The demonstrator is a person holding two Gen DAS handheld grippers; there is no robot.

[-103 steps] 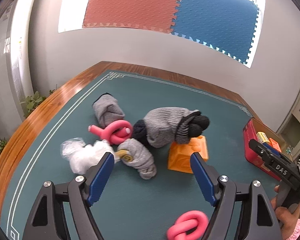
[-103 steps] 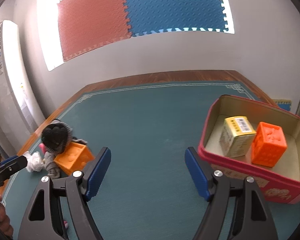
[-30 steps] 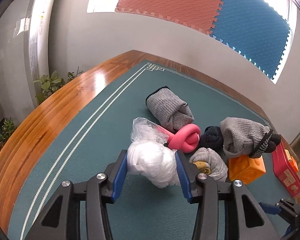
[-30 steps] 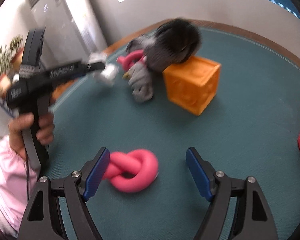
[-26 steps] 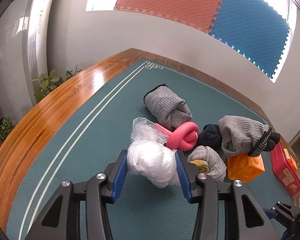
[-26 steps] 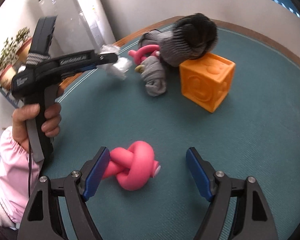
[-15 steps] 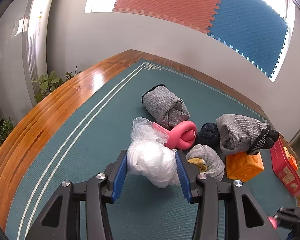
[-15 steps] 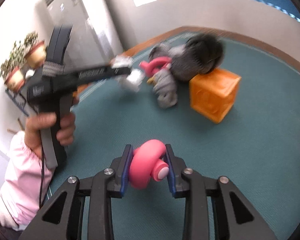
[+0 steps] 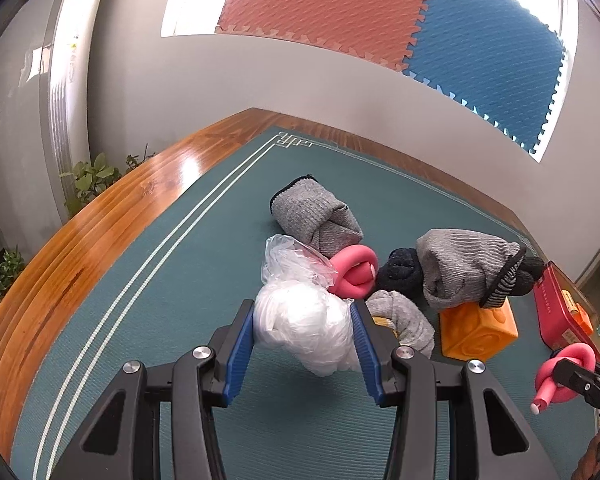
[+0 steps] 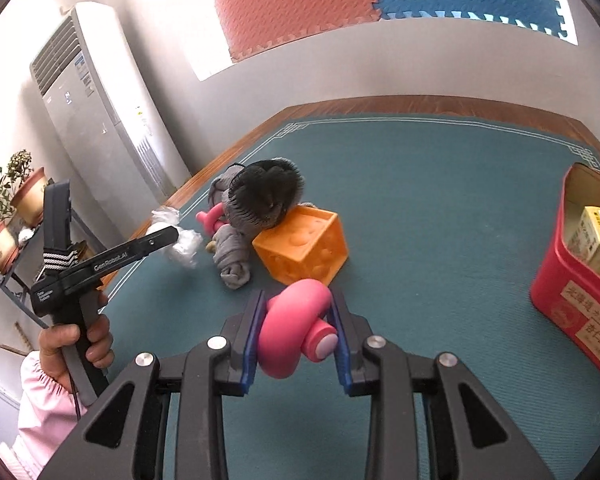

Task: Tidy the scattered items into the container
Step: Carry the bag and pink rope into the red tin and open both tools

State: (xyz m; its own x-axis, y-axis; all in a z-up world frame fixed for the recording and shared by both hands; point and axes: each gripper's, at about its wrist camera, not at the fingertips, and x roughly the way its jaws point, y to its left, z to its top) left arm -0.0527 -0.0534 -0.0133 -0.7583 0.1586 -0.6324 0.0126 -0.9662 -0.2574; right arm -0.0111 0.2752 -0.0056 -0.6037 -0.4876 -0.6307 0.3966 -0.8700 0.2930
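Now the right tool (image 10: 296, 334) is clamped on a pink foam knot (image 10: 292, 330), lifted above the worktop (image 10: 440, 208) near the red box (image 10: 564, 280); the left tool (image 9: 304, 344) grips a white plastic bag (image 9: 304, 324) beside the socks (image 9: 460, 268).

Two pink knots (image 9: 562, 378) (image 9: 354, 276), three grey sock rolls (image 9: 316, 216) (image 9: 466, 268) (image 9: 404, 320), one orange cube (image 9: 476, 330)

We are noting a teal mat (image 9: 148, 320) bordered by paired white lines, a pink knotted tube (image 10: 296, 332), an orange cube (image 10: 304, 248), grey ribbed socks (image 9: 460, 264) with black cuffs, a translucent white bag (image 9: 304, 320), a red tin (image 10: 572, 304), and blue gripper pads (image 10: 252, 336).
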